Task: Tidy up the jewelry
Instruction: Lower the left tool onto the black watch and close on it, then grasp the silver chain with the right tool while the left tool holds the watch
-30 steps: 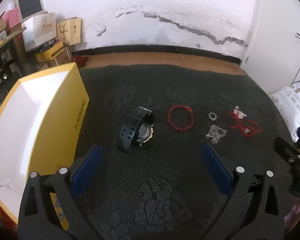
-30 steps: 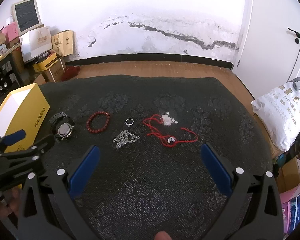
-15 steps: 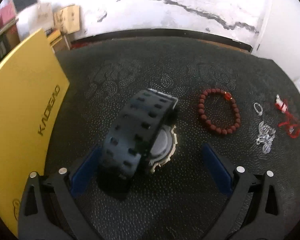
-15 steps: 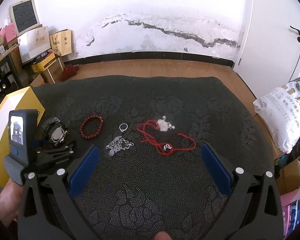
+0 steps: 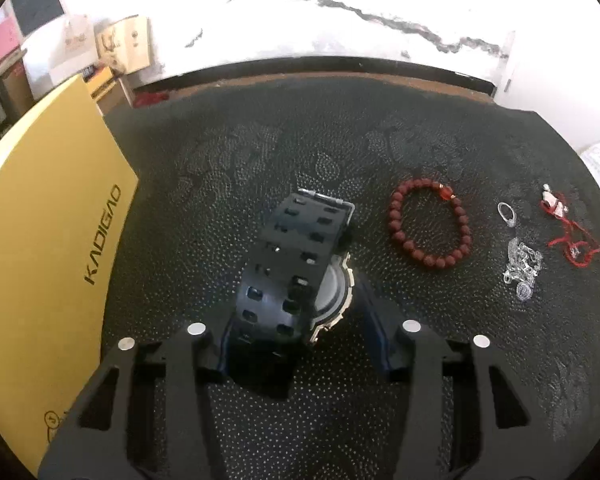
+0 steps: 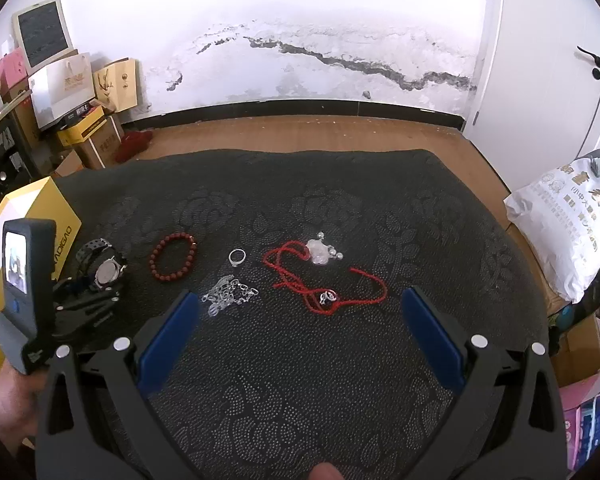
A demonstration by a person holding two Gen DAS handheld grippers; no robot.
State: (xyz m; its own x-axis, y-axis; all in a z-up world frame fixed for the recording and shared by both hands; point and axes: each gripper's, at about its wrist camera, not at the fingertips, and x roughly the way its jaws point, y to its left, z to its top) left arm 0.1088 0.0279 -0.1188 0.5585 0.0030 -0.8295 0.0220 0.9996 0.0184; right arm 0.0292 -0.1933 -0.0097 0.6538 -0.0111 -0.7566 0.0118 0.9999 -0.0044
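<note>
The left claw (image 5: 296,320) is pinching the black wristwatch (image 5: 300,264) at the near left of the dark patterned bedspread (image 6: 340,208), beside the yellow box (image 5: 48,240). The right claw (image 6: 300,328) hangs spread above the bedspread, near the red cord necklace (image 6: 320,280), silver chain (image 6: 228,296), ring (image 6: 237,257) and red bead bracelet (image 6: 173,257).

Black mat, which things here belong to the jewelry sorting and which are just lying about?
Job: watch, bead bracelet, ring, silver chain, red cord, yellow box.

Lying about: white bag, cartons, monitor.
</note>
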